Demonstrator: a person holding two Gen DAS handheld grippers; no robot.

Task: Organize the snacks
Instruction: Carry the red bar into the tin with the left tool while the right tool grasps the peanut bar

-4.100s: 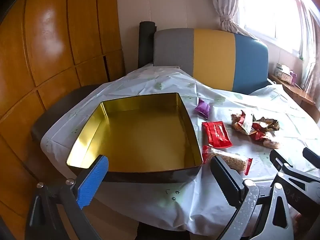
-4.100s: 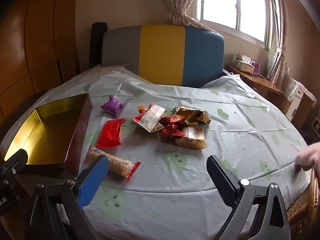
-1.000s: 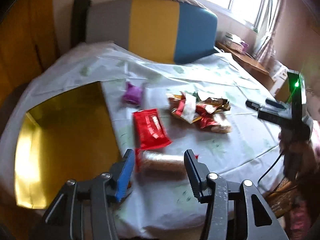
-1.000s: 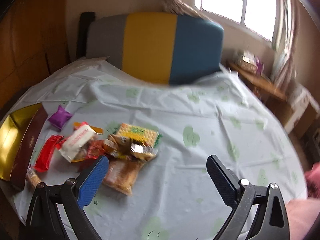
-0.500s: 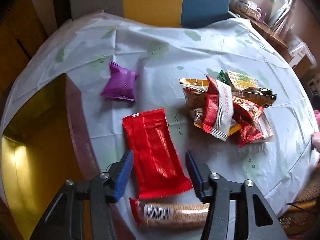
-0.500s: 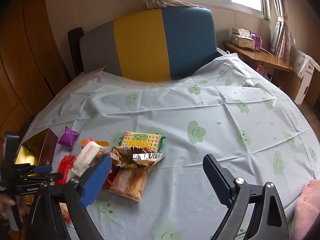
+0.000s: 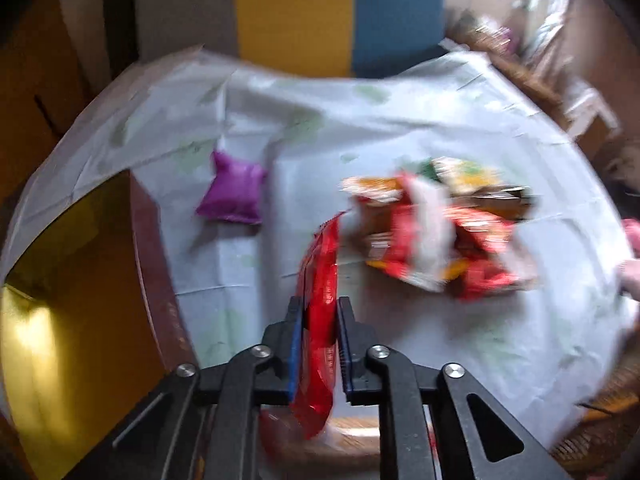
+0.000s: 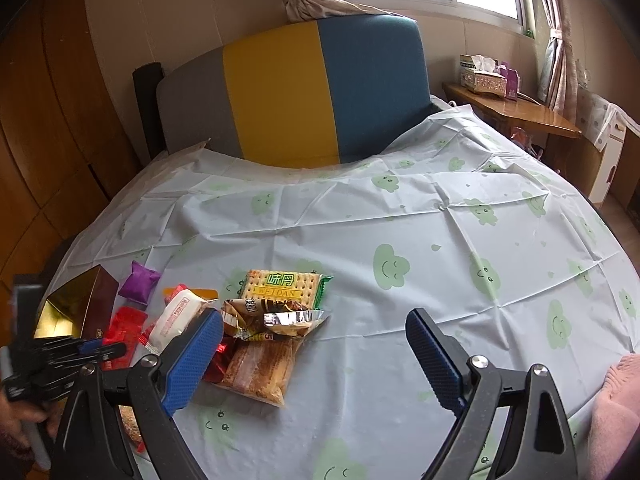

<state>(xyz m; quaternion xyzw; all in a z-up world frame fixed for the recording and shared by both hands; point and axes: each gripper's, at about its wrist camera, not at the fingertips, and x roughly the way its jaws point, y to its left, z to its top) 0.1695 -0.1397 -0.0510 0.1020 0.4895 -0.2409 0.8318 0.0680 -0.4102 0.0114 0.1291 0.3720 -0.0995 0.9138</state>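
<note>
1. Barely started, as far as I can tell. The gold tin (image 7: 72,320) sits at about 9 o'clock in the left wrist view and the part of it I can see has nothing in it.

2. First snack is in hand: the left gripper (image 7: 319,344) has just squeezed down on the red packet (image 7: 320,280), jaws nearly together with the wrapper pinched edge-on between the pads. It's blurry, so I can't say whether the packet is fully clear of the tablecloth (image 8: 400,220).

3. Right gripper (image 8: 316,360) has its jaws wide apart with nothing in them, hanging over the near side of the pile.

4. Still loose on the cloth: the purple pouch (image 7: 234,192) at roughly 11 o'clock from the left gripper, between the tin and the pile.

5. The pile (image 8: 256,328) itself looks untouched: a cracker pack (image 8: 284,286) at its 12 o'clock, a white-and-red packet (image 8: 178,316) at 9, a brown cake-like packet (image 8: 260,372) at 6, foil wrappers in the middle.

6. There's also a long biscuit roll (image 7: 352,436) at 6 o'clock, mostly hidden under the left gripper.

7. So my read: one item on its way, everything else left to go into the tin.
</note>
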